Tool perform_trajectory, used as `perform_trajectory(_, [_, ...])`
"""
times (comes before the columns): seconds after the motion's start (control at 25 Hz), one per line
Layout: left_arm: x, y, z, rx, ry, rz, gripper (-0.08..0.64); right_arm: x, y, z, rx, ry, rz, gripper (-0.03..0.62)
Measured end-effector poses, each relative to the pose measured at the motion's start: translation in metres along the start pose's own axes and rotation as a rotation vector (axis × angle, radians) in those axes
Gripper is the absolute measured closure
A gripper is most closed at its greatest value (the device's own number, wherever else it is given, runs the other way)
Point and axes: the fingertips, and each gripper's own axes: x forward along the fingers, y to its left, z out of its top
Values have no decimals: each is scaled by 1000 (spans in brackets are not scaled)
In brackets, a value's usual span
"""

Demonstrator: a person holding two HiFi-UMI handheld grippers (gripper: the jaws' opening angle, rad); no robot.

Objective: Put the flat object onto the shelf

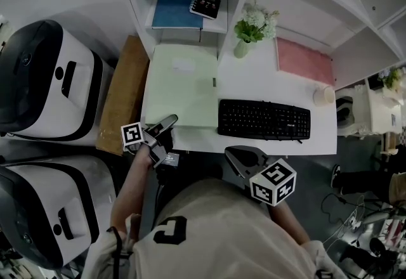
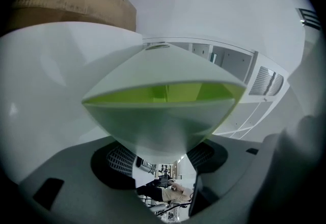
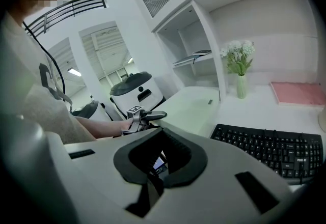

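At the near left corner of the white desk (image 1: 254,81), the left gripper (image 1: 166,138) straddles a corner of the pale green flat plastic folder (image 1: 181,84).

The folder lies flat on the desk below the white shelf (image 1: 219,23). The left gripper's jaws stand spread with that corner between them, not visibly clamped. The right gripper (image 1: 236,156) hangs off the desk's front edge, jaws drawn together on nothing. The folder looks light, thin, bendy and smooth, so it will likely sag and slip. A pinch well in from the corner, with the far side supported, should serve best. There is one folder, one black keyboard (image 1: 264,119) and one vase of white flowers (image 1: 254,25). There is also one pink mat (image 1: 304,59), and two books are already shelved: a blue notebook (image 1: 176,6) and a black spiral notepad (image 1: 205,4).
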Motion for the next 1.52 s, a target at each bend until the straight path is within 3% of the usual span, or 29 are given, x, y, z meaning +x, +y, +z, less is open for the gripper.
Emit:
perform_trajectory(0.68, [1,11,13,-11,-17,27,261,9,8,3,-8,30,-6,580])
perform_trajectory(1.52, [2,36,11,-22,50,91,250,26,15,3,5,35,-24,580])
